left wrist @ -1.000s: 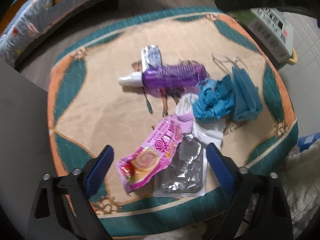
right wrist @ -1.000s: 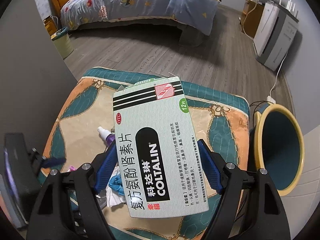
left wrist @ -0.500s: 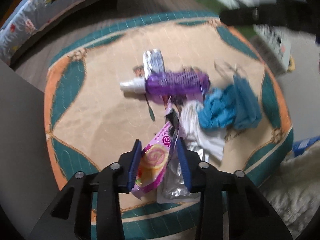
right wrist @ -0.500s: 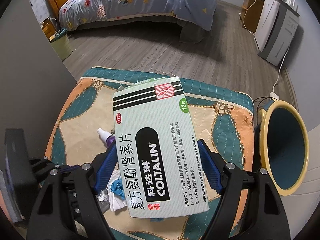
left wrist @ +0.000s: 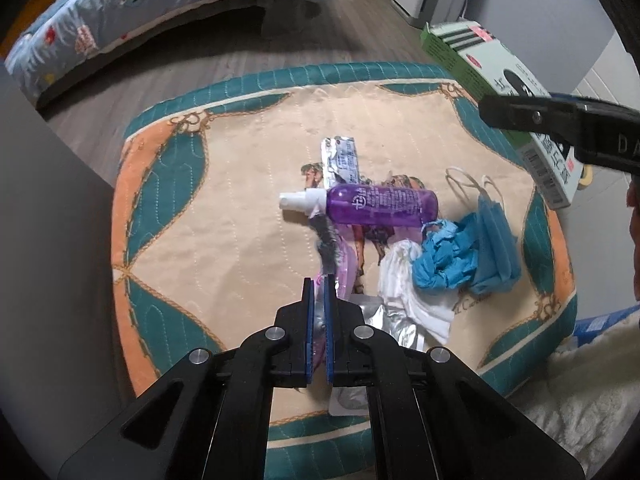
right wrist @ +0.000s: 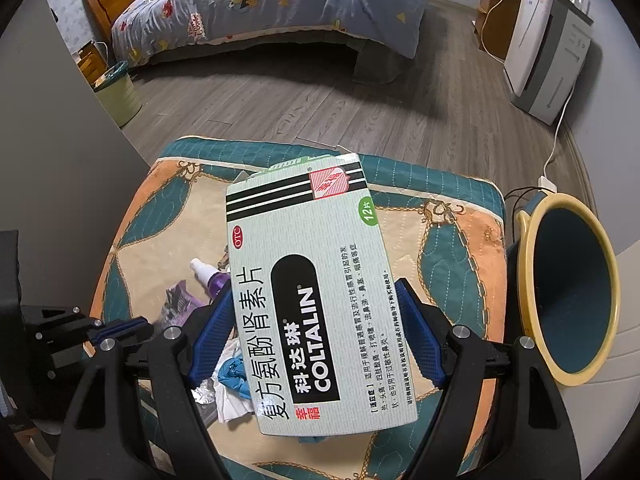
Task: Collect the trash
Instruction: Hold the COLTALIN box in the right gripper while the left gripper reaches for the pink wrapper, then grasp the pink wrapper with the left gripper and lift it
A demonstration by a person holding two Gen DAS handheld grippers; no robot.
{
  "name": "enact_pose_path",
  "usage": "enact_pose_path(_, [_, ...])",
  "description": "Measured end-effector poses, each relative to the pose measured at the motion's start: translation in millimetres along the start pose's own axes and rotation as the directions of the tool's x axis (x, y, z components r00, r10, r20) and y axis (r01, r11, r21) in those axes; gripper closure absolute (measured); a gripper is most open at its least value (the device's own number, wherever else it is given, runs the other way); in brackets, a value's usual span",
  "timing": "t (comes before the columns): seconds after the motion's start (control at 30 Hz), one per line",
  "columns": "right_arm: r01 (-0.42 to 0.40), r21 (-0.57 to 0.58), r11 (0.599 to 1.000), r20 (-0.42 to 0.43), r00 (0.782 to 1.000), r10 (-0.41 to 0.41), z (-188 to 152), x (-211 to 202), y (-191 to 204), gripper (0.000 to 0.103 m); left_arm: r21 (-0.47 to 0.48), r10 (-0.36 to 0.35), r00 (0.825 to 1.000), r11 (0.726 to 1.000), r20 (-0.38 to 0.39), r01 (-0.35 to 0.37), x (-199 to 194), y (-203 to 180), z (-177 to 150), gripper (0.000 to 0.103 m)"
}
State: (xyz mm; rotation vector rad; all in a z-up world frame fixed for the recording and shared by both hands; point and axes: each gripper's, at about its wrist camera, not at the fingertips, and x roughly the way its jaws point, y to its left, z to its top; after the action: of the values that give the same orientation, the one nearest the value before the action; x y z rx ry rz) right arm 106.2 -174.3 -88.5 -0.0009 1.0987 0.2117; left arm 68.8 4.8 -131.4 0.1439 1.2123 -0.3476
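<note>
Left tongs (left wrist: 318, 292) are clamped flat on the lower end of a pink snack wrapper (left wrist: 344, 268), the blue pads nearly meeting with only the thin film between them. That wrapper runs up and away from the pads, its long axis pointing toward the purple spray bottle (left wrist: 380, 210), its crinkled upper end lifted off the cushion.

Right tongs (right wrist: 316, 340) are spread wide and clamped on a pale green medicine box (right wrist: 320, 288), one pad on each long edge. This box is held with its long axis along the tongs' own line, the striped end pointing away toward the bed (right wrist: 260, 8), the printed face up to the camera.

Just beside the left tongs lies a silver blister pack (left wrist: 384, 320), partly under a white crumpled tissue (left wrist: 412, 288). Next out sit a wadded blue glove (left wrist: 440, 256) and a folded blue face mask (left wrist: 496, 240), touching one another. The spray bottle lies on its side, white nozzle to the left of the left wrist view, body to the right, resting across a strip of silver foil (left wrist: 340, 156).

All of this sits on a quilted cushion (left wrist: 160, 184) with teal and orange borders. A yellow-rimmed bin (right wrist: 568, 296) with a blue inside stands just beside the cushion's right edge in the right wrist view.
</note>
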Motion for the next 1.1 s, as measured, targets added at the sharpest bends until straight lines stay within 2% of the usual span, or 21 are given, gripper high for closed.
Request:
enact_pose_path(0.07, [-0.002, -0.001, 1.000, -0.002, 1.000, 0.002, 0, 1, 0, 0.027, -0.036, -0.034, 0.999, 0.999, 0.000, 0.034, -5, 2, -2, 0.098])
enact_pose_path(0.13, [-0.003, -0.001, 1.000, -0.003, 1.000, 0.003, 0, 0, -1, 0.027, -0.052, -0.054, 0.999, 0.997, 0.000, 0.054, -3, 2, -1, 0.084])
enact_pose_path(0.17, [-0.004, -0.001, 1.000, -0.003, 1.000, 0.004, 0, 0, -1, 0.027, -0.050, -0.049, 0.999, 0.998, -0.006, 0.048, -1, 0, -1, 0.057])
enact_pose_path(0.2, [-0.005, 0.000, 1.000, -0.002, 1.000, 0.005, 0, 0, -1, 0.027, -0.040, -0.048, 0.999, 0.998, 0.000, 0.048, 0, -3, -2, 0.039])
enact_pose_path(0.23, [-0.006, 0.000, 1.000, -0.002, 1.000, 0.006, 0, 0, -2, 0.027, -0.021, -0.045, 0.999, 0.999, 0.006, 0.046, 1, -7, -2, 0.038])
enact_pose_path(0.37, [-0.008, -0.002, 1.000, -0.004, 1.000, 0.008, 1, 0, -2, 0.027, 0.068, 0.011, 0.997, 0.998, -0.072, -0.006, 18, -22, -9, 0.038])
enact_pose_path(0.47, [-0.007, -0.004, 1.000, -0.005, 1.000, 0.007, 1, 1, -2, 0.027, 0.110, 0.058, 0.990, 0.993, -0.129, -0.044, 33, -24, -15, 0.043])
enact_pose_path(0.57, [-0.008, -0.004, 1.000, -0.005, 1.000, 0.008, 1, 0, -2, 0.027, 0.112, 0.065, 0.982, 0.993, -0.178, -0.045, 43, -21, -19, 0.046])
enact_pose_path(0.67, [-0.007, -0.005, 1.000, -0.004, 1.000, 0.007, 1, 0, -2, 0.027, 0.110, 0.056, 0.981, 0.993, -0.184, -0.036, 45, -20, -20, 0.047])
enact_pose_path(0.73, [-0.007, -0.008, 1.000, -0.005, 1.000, 0.007, 1, 0, -2, 0.027, 0.109, 0.050, 0.981, 0.994, -0.186, -0.030, 45, -20, -20, 0.060])
enact_pose_path(0.77, [-0.005, -0.011, 1.000, -0.006, 1.000, 0.005, 0, 0, -2, 0.027, 0.108, 0.045, 0.981, 0.994, -0.187, -0.025, 45, -19, -19, 0.076])
enact_pose_path(0.8, [-0.003, -0.014, 1.000, -0.006, 1.000, 0.003, 0, 0, -2, 0.027, 0.106, 0.037, 0.981, 0.994, -0.188, -0.017, 45, -18, -19, 0.086])
enact_pose_path(0.9, [0.002, -0.010, 1.000, -0.005, 1.000, -0.002, 0, 0, -3, 0.027, 0.110, 0.030, 0.986, 0.994, -0.167, -0.012, 40, -17, -17, 0.095])
enact_pose_path(1.1, [0.005, 0.019, 1.000, 0.002, 1.000, -0.005, 2, -2, -3, 0.027, 0.102, 0.020, 0.997, 0.995, -0.080, -0.012, 18, -18, -6, 0.098])
